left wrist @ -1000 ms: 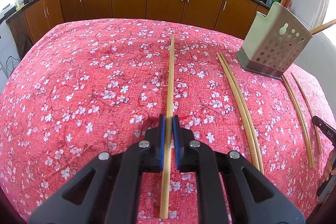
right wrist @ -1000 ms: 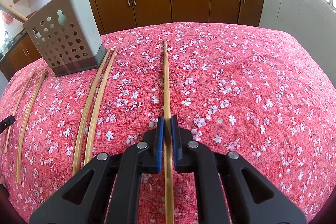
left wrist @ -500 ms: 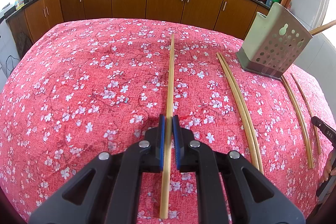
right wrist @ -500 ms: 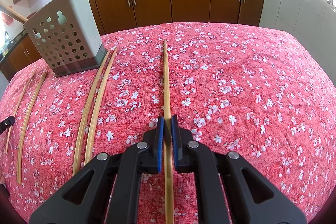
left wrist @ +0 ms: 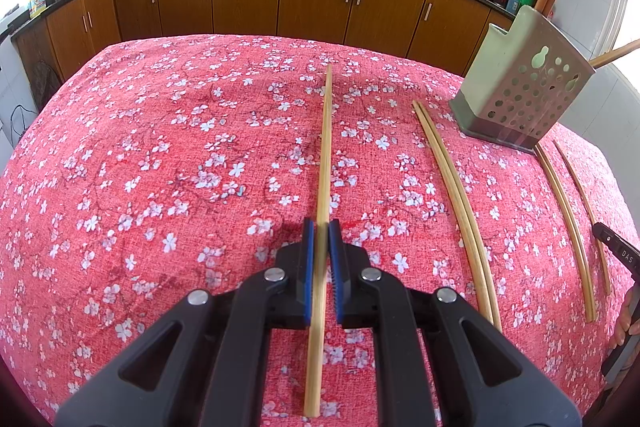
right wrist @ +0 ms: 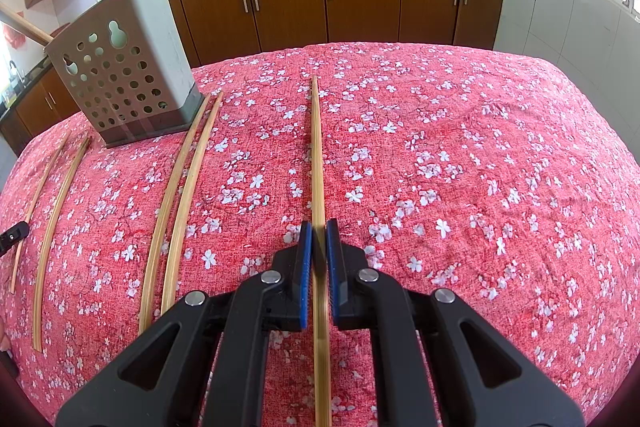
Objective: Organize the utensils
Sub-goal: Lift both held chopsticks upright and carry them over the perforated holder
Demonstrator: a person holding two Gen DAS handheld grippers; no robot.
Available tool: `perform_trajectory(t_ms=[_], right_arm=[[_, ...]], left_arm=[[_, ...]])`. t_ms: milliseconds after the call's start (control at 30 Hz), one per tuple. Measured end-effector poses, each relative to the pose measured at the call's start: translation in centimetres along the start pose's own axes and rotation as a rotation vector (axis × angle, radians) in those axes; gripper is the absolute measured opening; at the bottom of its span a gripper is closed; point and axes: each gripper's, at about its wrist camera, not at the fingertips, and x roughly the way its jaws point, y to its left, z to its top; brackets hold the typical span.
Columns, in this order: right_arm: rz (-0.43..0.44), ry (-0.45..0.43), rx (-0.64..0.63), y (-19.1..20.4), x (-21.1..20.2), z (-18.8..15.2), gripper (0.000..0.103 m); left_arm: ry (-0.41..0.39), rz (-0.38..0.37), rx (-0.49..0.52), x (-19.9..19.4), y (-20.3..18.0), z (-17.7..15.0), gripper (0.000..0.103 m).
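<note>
Each gripper, left (left wrist: 319, 227) and right (right wrist: 315, 227), is clamped on 1 chopstick (left wrist: 325, 151) over the tablecloth (left wrist: 160, 163). The holder (right wrist: 120, 67) already carries some sticks; 4 chopsticks (right wrist: 176, 195) lie beside it, so most work remains.

Left half of counter (left wrist: 140, 167) open; perforated holder (left wrist: 520, 95) and chopstick pairs (left wrist: 460, 195) crowd right side, far edge probably blocked.

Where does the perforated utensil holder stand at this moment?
The utensil holder stands upper left in the right wrist view, on the tablecloth, beside a chopstick pair.
</note>
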Motion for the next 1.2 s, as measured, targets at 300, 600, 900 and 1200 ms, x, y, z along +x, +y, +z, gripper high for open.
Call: perform_trajectory(t_ms=[300, 600, 900, 1200], right_arm=[[0.011, -0.001, 0.01, 0.0, -0.7, -0.8, 0.008], [0.016, -0.028, 0.024, -0.5, -2.4, -1.2, 0.008], [0.001, -0.275, 0.017, -0.2, -9.8, 2.3, 0.008], [0.039, -0.405, 0.028, 0.1, -14.0, 5.8, 0.008]], left_arm=[[0.005, 0.026, 0.051, -0.5, -0.8, -0.7, 0.012], [-0.021, 0.081, 0.136, -2.1, -1.9, -1.4, 0.008], [-0.229, 0.009, 0.098, -9.9, -2.6, 3.3, 0.008], [-0.321, -0.056, 0.075, -14.4, -4.0, 6.8, 0.008]])
